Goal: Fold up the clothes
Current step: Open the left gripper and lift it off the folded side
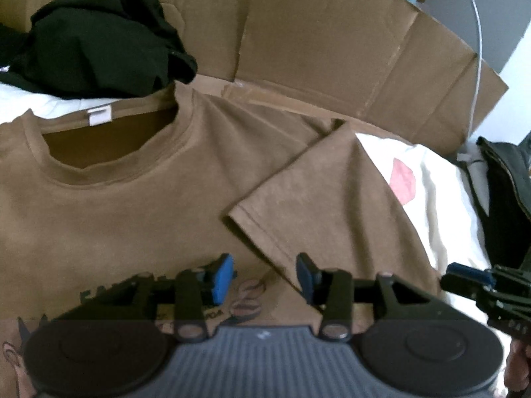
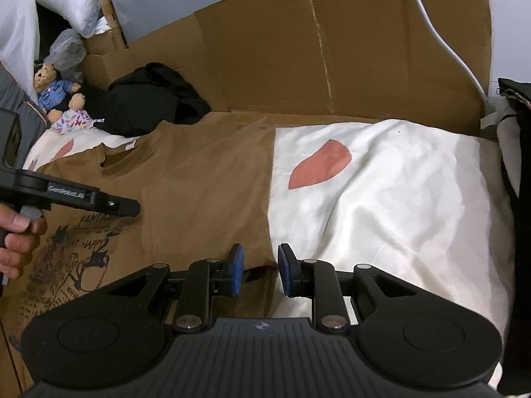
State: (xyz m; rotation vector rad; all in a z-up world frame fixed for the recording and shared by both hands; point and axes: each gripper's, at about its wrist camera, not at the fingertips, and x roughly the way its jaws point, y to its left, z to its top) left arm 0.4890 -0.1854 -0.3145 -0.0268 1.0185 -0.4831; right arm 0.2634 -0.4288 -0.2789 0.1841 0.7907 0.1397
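Now, by view:
Shirt: a brown T-shirt (image 1: 99,205) lies flat on a white sheet (image 2: 381,199), its sleeve (image 1: 318,205) folded in over the chest.
Left gripper (image 1: 265,277): hovers over the printed chest; blue pads apart, nothing between them.
Right gripper (image 2: 260,273): sits at the shirt's folded edge; pads stand a little apart with the edge in the gap, and whether they press on cloth I cannot tell.
Left wrist view only: the neck label (image 1: 98,116), close up.
Right wrist view only: a hand (image 2: 18,235) on the left tool's handle, two teddy bears (image 2: 58,94), the sheet's pink patch (image 2: 320,162).
Both views: a black garment (image 1: 96,39) bunched beyond the collar, cardboard (image 2: 332,49) behind.
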